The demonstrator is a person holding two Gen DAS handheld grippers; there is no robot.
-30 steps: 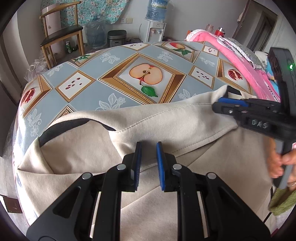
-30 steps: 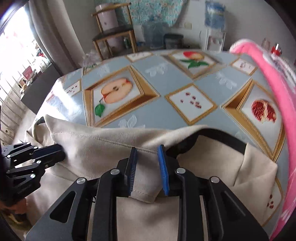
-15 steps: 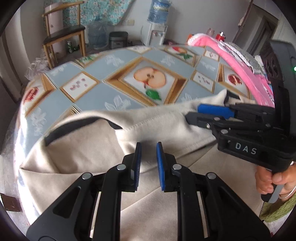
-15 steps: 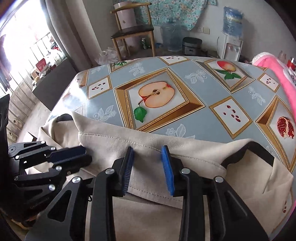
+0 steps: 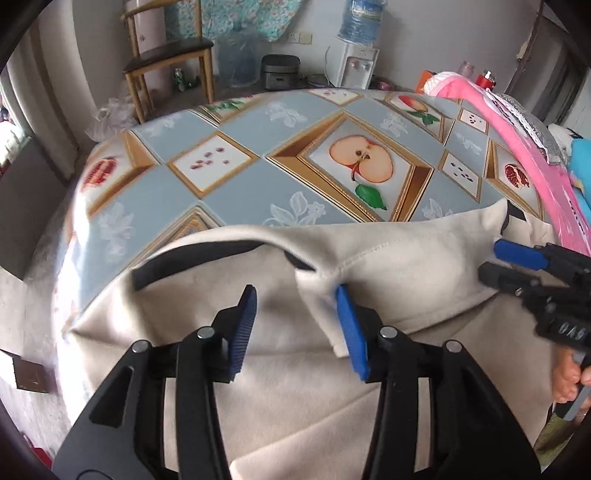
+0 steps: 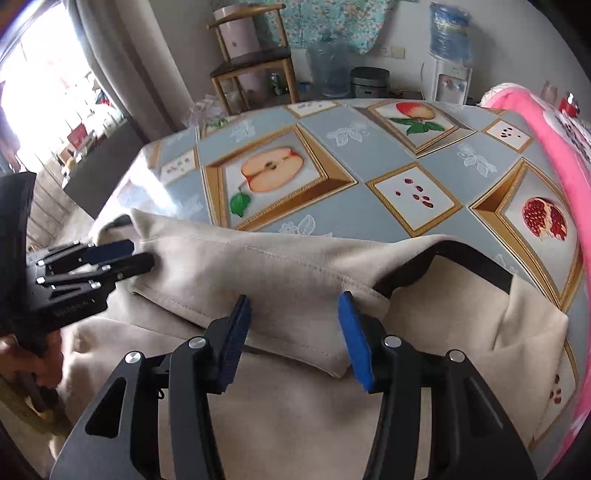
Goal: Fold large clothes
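A beige garment (image 5: 388, 266) with black trim lies folded across the near edge of a fruit-print tablecloth (image 5: 236, 199). Both grippers tilt down over it. The left gripper (image 5: 295, 325) and right gripper (image 6: 293, 332) have just been opening, jaws apart over the folded hem, pads clear of cloth. Lettering on the right gripper's body reads "DAS", seen inverted.

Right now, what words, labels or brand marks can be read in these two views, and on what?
"DAS", upside down, on the right gripper's black body.
Left gripper's body lettering: too blurred to read.
Water bottle label: too blurred.
Print on the pink item: too blurred.
Both grippers' jaws have just been opening, beige garment between them, unpressed.
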